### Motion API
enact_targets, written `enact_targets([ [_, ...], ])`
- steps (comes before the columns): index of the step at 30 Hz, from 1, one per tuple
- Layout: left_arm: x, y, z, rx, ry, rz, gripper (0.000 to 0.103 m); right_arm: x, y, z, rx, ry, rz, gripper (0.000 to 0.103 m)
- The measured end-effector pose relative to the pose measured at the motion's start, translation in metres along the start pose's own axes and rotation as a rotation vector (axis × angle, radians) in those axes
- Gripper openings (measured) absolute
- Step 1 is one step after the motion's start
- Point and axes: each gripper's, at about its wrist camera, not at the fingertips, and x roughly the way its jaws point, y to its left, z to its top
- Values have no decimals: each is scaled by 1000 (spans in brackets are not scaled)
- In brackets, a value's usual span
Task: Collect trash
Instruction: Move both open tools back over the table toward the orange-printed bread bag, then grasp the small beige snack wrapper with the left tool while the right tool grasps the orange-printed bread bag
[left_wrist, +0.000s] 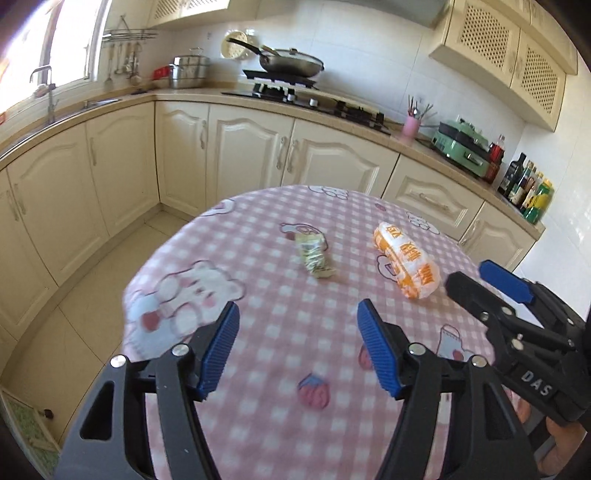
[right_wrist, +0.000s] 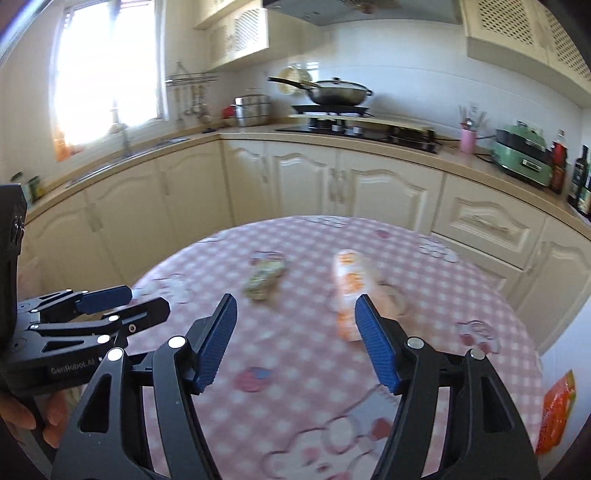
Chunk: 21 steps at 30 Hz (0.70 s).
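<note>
**Two wrappers on the table, both grippers empty**

The left gripper (left_wrist: 297, 350) and right gripper (right_wrist: 295, 343) hover over the table (left_wrist: 258, 369), jaws apart with nothing between them. A green wrapper (left_wrist: 314, 256) and an orange wrapper (left_wrist: 406, 264) lie near each other, apart, toward the far edge.

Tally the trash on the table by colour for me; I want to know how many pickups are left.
Green wrapper: 1
Orange-and-white wrapper: 1
Total on the pink checked tablecloth: 2
An orange packet also shows past the table's edge in the right wrist view; it is not counted, as it is not on the table.
</note>
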Motion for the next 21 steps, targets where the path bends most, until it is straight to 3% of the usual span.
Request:
enact_targets([
  [5,63,-18,19,19,65,11,65,35,-42,-3,24,54,-58,68],
  [7,87,-23,24,35,93,57,65,47,-53,-3,25,76,-69,68],
  [13,132,-27,37,53,150,102,64,79,-57,1,-1,150,-67,69],
  [15,140,-29,37,71,171,90,40,88,-58,-1,-2,169,-64,69],
  [17,141,-31,36,90,159,108,25,92,-58,-1,-6,183,-60,69],
  [19,140,-33,33,109,148,114,21,96,-57,-4,-13,199,-55,60],
  [20,138,-33,32,112,145,101,19,97,-56,-6,-20,212,-49,46],
  [21,135,-32,31,110,141,88,19,98,-55,-7,-27,220,-45,42],
])
